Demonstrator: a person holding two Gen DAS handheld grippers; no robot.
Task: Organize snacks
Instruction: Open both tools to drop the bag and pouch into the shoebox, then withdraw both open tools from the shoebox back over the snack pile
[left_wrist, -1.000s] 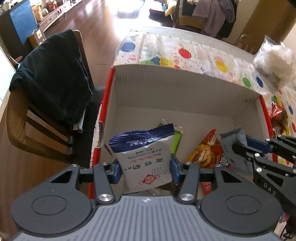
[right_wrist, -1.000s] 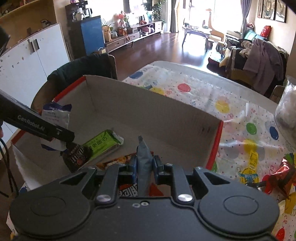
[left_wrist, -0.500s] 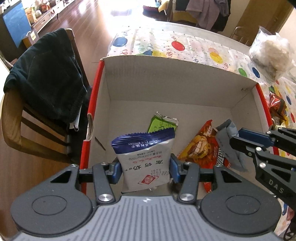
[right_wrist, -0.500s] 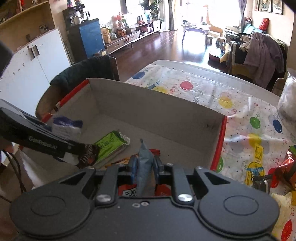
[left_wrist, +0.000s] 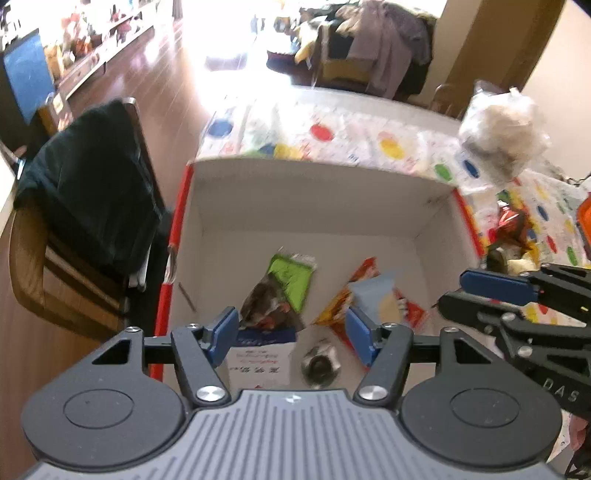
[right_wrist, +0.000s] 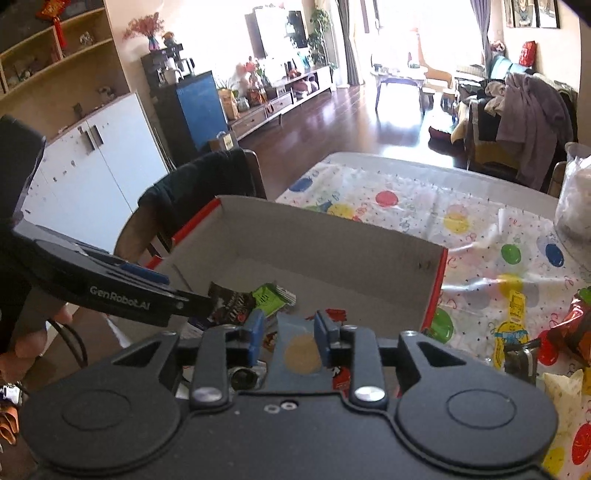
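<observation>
The left claw (left_wrist: 291, 330) is standing released above the cardboard box (left_wrist: 317, 192), its jaws having just been opening; the white-and-blue snack bag (left_wrist: 258, 356) is lying below them on the box floor, touched by neither pad. The right claw (right_wrist: 288, 334) is also released, its jaws having just been opening, with the grey-blue packet (right_wrist: 301, 349) lying between the pads; whether a pad is touching it cannot be told. Inside the box, a green packet (left_wrist: 291, 277), a dark brown packet (left_wrist: 266, 306) and a red-orange bag (left_wrist: 351, 299) are lying near one another, and a small round metallic item (left_wrist: 317, 365) is sitting just beside the white-and-blue bag. The box is resting on the tabletop (right_wrist: 480, 229) with its dotted cover. A chair (left_wrist: 55, 266) draped with dark clothing is standing just beside the box. A clear bag (left_wrist: 502, 136) of pale contents is sitting beyond the far corner. More wrappers (right_wrist: 569, 328) are lying on the tabletop outside the box.
</observation>
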